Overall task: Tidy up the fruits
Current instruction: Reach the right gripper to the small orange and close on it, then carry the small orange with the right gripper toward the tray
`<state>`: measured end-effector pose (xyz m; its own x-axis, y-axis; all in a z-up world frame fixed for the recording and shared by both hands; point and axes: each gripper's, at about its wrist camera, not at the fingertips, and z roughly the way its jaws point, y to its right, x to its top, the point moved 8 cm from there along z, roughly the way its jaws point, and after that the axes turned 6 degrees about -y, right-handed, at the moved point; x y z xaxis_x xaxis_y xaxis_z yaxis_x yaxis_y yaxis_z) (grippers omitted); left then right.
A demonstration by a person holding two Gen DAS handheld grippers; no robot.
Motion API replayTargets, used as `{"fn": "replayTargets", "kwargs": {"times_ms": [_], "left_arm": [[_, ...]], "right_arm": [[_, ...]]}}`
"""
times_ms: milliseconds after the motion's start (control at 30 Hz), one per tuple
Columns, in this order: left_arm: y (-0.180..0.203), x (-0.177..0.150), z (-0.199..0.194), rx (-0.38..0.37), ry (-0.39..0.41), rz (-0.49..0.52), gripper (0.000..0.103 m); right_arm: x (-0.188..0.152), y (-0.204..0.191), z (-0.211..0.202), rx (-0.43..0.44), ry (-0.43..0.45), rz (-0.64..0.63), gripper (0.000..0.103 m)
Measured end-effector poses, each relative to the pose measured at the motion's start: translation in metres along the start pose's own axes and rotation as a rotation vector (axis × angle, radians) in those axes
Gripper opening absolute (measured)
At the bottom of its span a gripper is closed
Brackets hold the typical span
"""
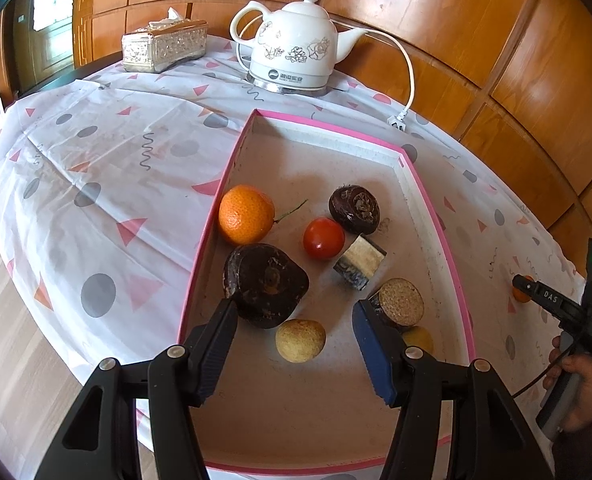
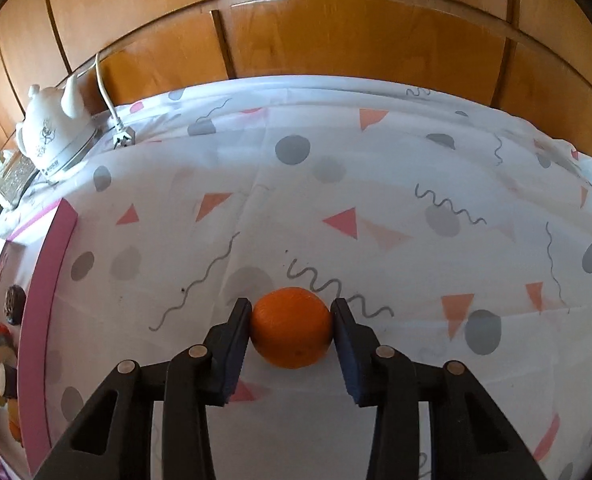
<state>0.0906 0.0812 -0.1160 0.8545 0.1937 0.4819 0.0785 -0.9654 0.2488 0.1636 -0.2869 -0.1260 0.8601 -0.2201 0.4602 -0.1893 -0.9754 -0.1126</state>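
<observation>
A pink-rimmed box (image 1: 210,216) lies on the patterned tablecloth and holds an orange (image 1: 246,214), a red tomato (image 1: 323,238), two dark brown fruits (image 1: 266,290) (image 1: 354,209), a pale round fruit (image 1: 300,340), a cut chunk (image 1: 359,262) and a cork-like disc (image 1: 400,302). My left gripper (image 1: 294,330) is open above the box's near part, around the pale fruit. My right gripper (image 2: 291,322) is shut on a small orange (image 2: 291,327) resting on the cloth, right of the box (image 2: 44,292). It also shows in the left wrist view (image 1: 523,290).
A white ceramic kettle (image 1: 296,50) on its base stands at the table's back, its cord and plug (image 1: 396,120) trailing right. A silver tissue box (image 1: 164,46) sits back left. Wooden panelling (image 2: 335,32) runs behind the table. A hand (image 1: 575,376) holds the right gripper.
</observation>
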Motion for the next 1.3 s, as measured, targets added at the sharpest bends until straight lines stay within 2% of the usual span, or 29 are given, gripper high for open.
{"fn": "replayTargets", "kwargs": {"times_ms": [733, 1300], "left_arm": [[0.001, -0.003, -0.012, -0.014, 0.022, -0.001, 0.061], [-0.004, -0.007, -0.020, -0.023, 0.032, -0.020, 0.061]], "right_arm": [[-0.062, 0.004, -0.035, 0.055, 0.014, 0.002, 0.040], [-0.083, 0.001, -0.050, 0.087, 0.017, 0.023, 0.040]]}}
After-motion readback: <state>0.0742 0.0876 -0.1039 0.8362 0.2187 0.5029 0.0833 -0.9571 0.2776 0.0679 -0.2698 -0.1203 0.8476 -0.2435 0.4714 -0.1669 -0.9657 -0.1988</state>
